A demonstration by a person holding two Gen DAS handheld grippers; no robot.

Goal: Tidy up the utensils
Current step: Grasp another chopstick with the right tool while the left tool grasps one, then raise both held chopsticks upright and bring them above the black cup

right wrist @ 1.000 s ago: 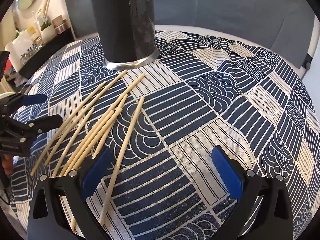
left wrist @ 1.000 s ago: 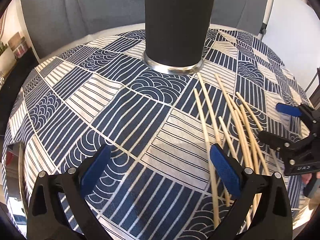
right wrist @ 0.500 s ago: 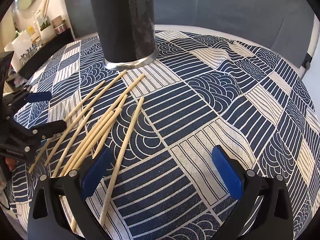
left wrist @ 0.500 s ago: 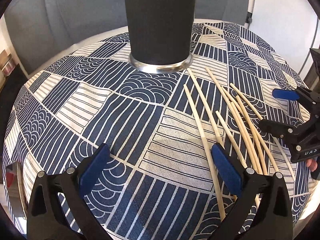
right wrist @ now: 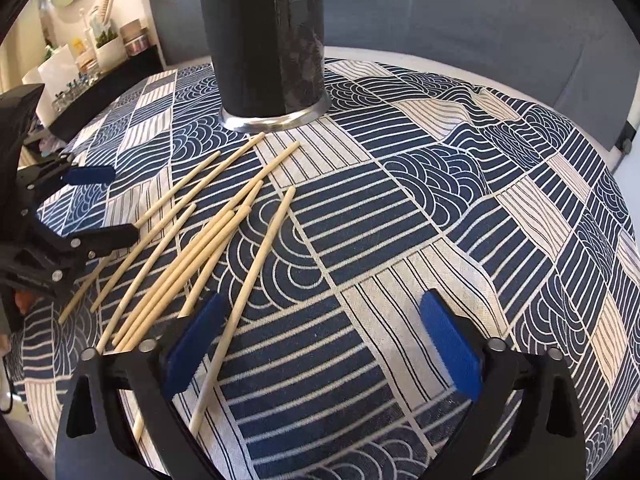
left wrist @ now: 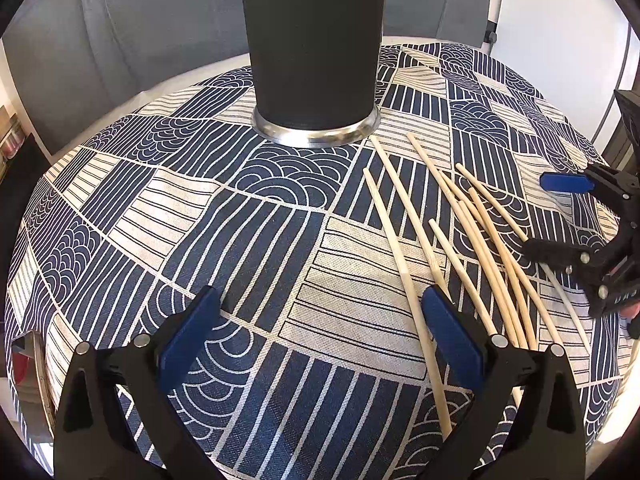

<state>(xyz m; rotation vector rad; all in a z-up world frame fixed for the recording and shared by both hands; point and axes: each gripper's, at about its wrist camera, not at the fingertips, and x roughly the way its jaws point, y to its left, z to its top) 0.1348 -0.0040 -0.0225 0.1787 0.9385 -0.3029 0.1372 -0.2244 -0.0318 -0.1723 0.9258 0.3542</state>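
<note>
Several pale wooden chopsticks (left wrist: 476, 248) lie loose in a fan on the blue-and-white patterned tablecloth (left wrist: 200, 216); they also show in the right wrist view (right wrist: 192, 256). A tall black cylinder holder with a metal base (left wrist: 314, 60) stands upright at the far side, also in the right wrist view (right wrist: 266, 40). My left gripper (left wrist: 320, 332) is open and empty, just left of the chopsticks' near ends. My right gripper (right wrist: 316, 336) is open and empty, with the chopsticks at its left finger. Each gripper shows in the other's view, the right one (left wrist: 560, 216) and the left one (right wrist: 100, 204).
A grey sofa back (right wrist: 480, 20) runs behind the table. A shelf with jars and a small plant (right wrist: 100, 44) stands at the far left. A white panel (left wrist: 560, 40) stands at the far right. The table's edge curves around close behind the holder.
My left gripper has swung toward the chopsticks, so the holder and sticks have shifted left in its view. The right gripper has stayed nearly still.
</note>
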